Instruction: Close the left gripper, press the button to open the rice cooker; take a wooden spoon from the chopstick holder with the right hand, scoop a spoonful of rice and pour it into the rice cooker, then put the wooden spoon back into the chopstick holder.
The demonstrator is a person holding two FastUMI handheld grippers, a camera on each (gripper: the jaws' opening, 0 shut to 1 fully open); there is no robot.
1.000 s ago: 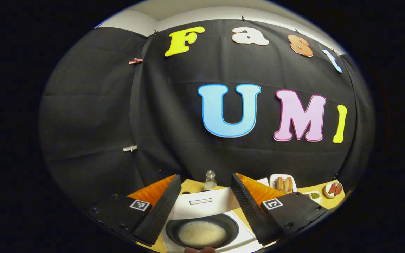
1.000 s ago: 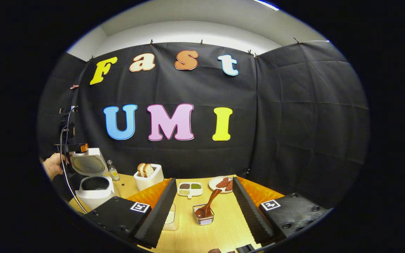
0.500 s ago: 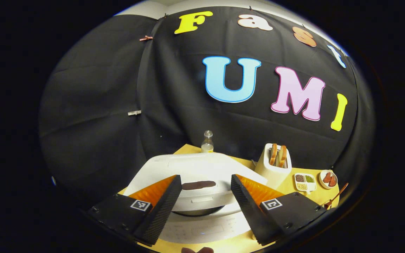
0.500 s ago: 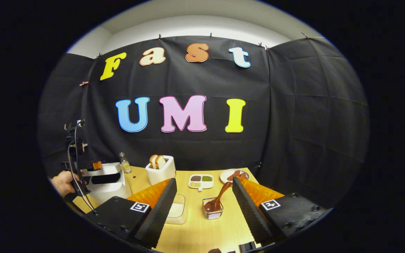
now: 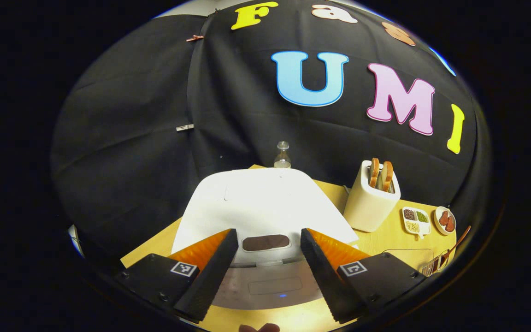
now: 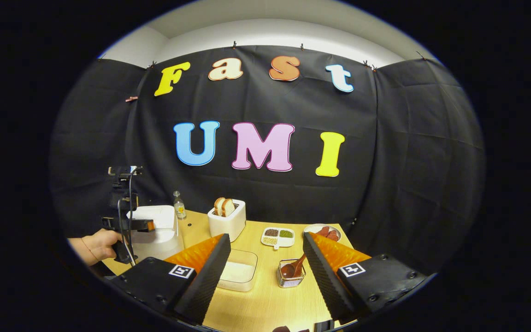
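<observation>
Left gripper: hanging with fingers spread wide, gripping nothing, flanking the dark button on the rice cooker.
Rice cooker: sitting lid-down near the table's left edge.
Right gripper: hovering spread apart and empty above the table's near edge.
Wooden spoon: leaning bowl-down in the wire chopstick holder, beside the clear rice box.
Risk, button: probably straddling the button instead of pressing it if pushing in without first closing the fingers.
Risk, spoon: possibly tipping or dragging the light holder when pulling the slanted handle sideways.
Risk, rice: likely spilling grains crossing toward the left edge.
</observation>
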